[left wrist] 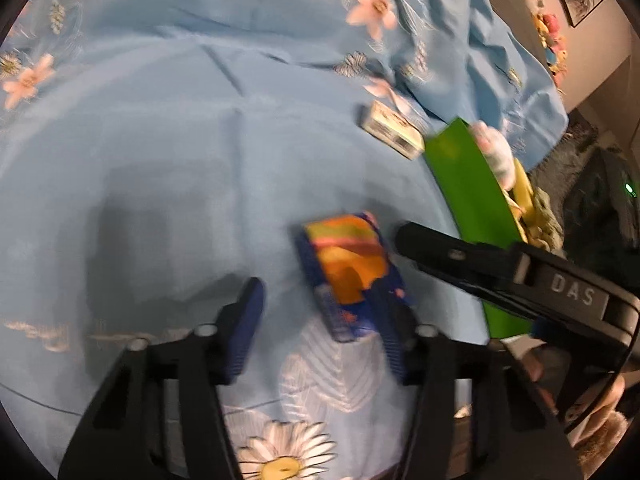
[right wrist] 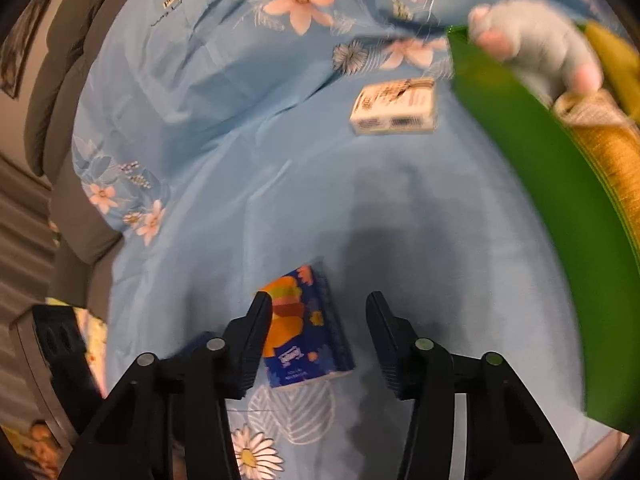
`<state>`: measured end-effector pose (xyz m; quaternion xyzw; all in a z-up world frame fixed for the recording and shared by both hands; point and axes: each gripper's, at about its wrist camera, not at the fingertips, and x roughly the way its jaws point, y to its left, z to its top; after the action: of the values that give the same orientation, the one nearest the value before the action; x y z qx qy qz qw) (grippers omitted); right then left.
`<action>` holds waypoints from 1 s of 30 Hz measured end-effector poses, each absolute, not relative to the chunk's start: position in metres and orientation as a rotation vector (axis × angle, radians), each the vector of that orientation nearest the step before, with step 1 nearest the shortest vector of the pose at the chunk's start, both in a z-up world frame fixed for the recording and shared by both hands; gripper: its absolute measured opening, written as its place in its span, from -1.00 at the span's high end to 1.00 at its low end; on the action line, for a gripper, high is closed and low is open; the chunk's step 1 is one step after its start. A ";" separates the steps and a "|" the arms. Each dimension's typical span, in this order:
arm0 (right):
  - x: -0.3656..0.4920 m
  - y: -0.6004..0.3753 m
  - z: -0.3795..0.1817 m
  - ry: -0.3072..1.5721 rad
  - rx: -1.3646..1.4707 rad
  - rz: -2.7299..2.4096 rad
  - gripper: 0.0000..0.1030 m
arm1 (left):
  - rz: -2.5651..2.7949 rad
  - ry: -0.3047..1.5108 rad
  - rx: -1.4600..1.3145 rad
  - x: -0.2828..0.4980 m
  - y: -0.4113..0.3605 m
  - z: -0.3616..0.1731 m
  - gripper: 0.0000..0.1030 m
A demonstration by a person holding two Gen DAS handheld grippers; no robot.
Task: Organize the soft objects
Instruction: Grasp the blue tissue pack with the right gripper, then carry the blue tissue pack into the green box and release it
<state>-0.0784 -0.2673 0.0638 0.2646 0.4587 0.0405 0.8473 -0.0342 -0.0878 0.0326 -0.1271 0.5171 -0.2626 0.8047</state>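
Blue tissue pack [right wrist: 306, 330] between your right gripper [right wrist: 318, 340] fingers, ungripped; left gripper [left wrist: 320, 320] open beside it. White box [right wrist: 394, 108] ahead unsorted; green bin [right wrist: 540, 184] holds plush.

Your left view is smeared by motion: the tissue pack [left wrist: 352, 272] shows no readable print, and its near corner sits behind the left gripper's [left wrist: 324, 320] right finger [left wrist: 394, 336]. The green bin [right wrist: 560, 184] runs off the right edge in your right wrist view, so you see only part of the plush [right wrist: 536, 40] inside. The white box's [right wrist: 394, 108] label is too blurred to read.
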 end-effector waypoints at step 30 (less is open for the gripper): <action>-0.178 -0.391 0.130 0.600 0.633 -0.190 0.09 | -1.034 0.888 -0.175 -0.058 -0.277 0.112 0.50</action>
<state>-0.1778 -0.3914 0.1302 0.3062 0.2902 -0.0916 0.9020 -0.0585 -0.2769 0.1123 -0.0808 0.4100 -0.4771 0.7731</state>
